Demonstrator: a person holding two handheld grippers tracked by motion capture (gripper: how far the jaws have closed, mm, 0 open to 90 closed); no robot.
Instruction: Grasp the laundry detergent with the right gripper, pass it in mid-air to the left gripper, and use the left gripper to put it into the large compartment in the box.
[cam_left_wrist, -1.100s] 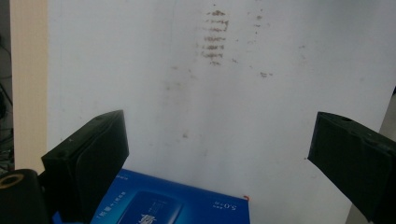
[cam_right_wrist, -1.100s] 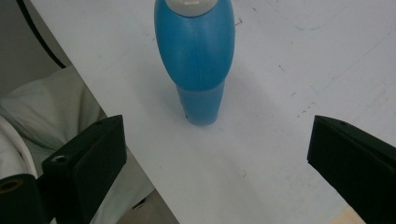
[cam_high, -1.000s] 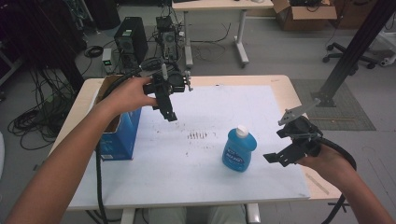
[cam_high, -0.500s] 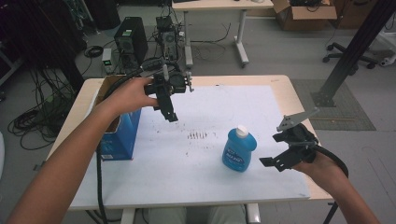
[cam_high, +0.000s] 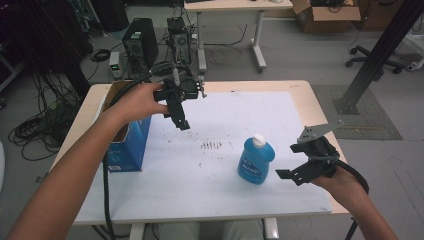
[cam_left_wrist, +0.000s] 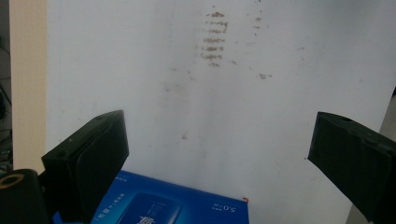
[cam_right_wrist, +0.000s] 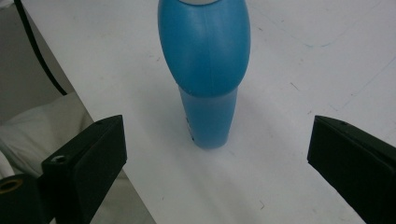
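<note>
- The bottle stood upright on the white sheet, near the table's front right.
- Your right gripper sat just beside it, jaws wide, apart from it; this looked like an approach to grasp.
- Next you needed to straddle the body, then close.
- Your left gripper hung wide beside the box, empty.

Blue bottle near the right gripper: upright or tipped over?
Upright. The blue bottle stands on its base on the white sheet, white cap on top; the right gripper hasn't touched it.
</note>
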